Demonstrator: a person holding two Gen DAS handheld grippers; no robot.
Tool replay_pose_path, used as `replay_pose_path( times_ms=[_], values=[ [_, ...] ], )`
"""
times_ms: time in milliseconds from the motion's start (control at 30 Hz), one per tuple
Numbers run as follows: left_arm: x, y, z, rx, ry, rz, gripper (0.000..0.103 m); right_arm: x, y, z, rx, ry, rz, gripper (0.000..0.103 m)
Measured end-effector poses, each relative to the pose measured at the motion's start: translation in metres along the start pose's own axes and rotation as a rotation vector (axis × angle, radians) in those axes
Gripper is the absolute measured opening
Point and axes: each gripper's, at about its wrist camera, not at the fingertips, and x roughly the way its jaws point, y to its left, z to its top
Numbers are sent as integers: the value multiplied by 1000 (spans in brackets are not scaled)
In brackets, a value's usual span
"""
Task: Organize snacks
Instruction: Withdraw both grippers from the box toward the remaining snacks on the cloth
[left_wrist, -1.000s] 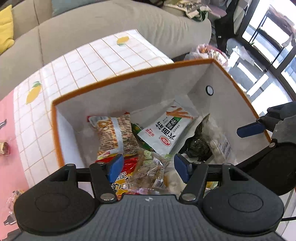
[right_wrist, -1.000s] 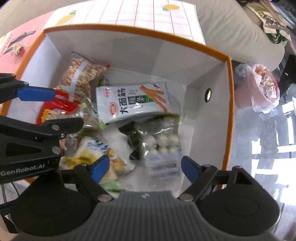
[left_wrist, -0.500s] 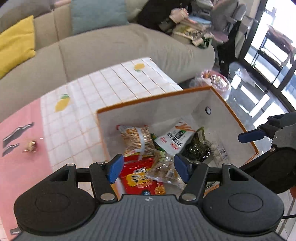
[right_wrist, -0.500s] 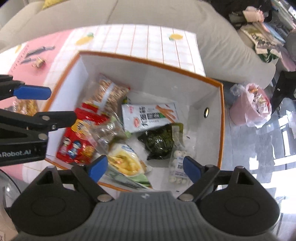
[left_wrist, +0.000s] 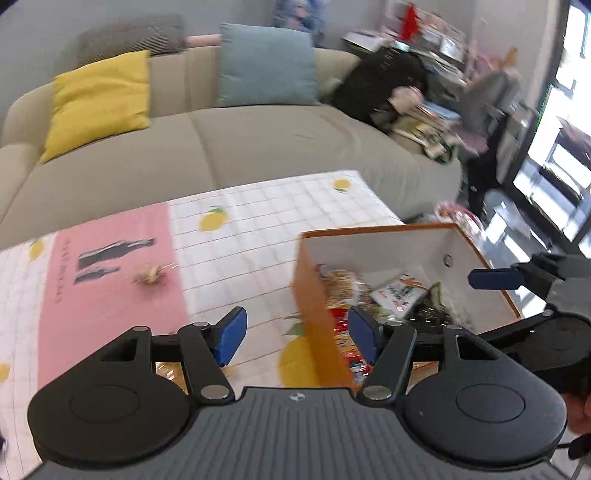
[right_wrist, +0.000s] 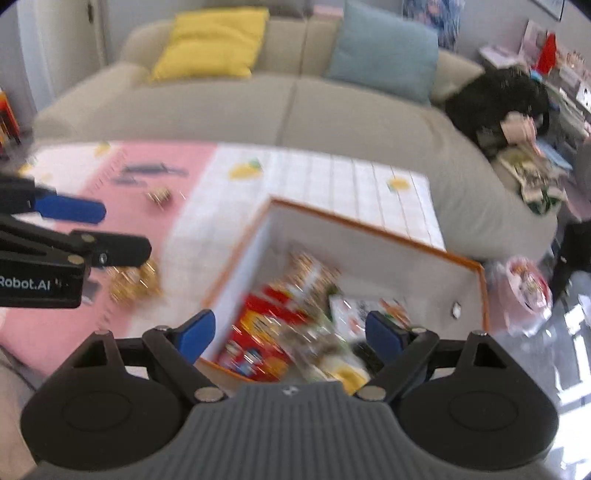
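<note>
Left wrist view: a grey sofa (left_wrist: 229, 147) fills the far side, with a yellow cushion (left_wrist: 98, 101) and a blue cushion (left_wrist: 267, 64) on it. Nearer lies the table (left_wrist: 277, 206) in its pink and white checked cloth. An orange-rimmed box (left_wrist: 384, 243) sits at the table's right end, packed with snack packets (left_wrist: 400, 293) — a red one nearest. The left gripper (left_wrist: 293, 338) tilts downward above the box's left wall, jaws apart, grasping nothing. The right gripper (right_wrist: 286, 334) tilts down over the box's near edge, released too — nothing between its pads. One small wrapped snack (left_wrist: 149, 275) lies on the pink cloth, left of the box.
</note>
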Motion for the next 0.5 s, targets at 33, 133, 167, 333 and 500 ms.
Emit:
replay_pose_path(
  times_ms=[33, 133, 167, 333, 500],
  values=[
    [-3, 10, -4, -17, -7, 12, 74, -3, 7, -1, 10, -36, 9, 86],
    [-8, 34, -17, -39, -6, 64, 74, -8, 29, -5, 29, -119, 39, 85],
    [-8, 44, -23, -48, 0, 80, 74, -8, 38, -6, 33, -142, 56, 85],
    [-5, 88, -48, -134, 38, 156, 74, 4, 82, -13, 40, -200, 125, 84],
    [1, 117, -66, -180, 65, 181, 73, 33, 118, -15, 5, -182, 172, 84]
  ],
)
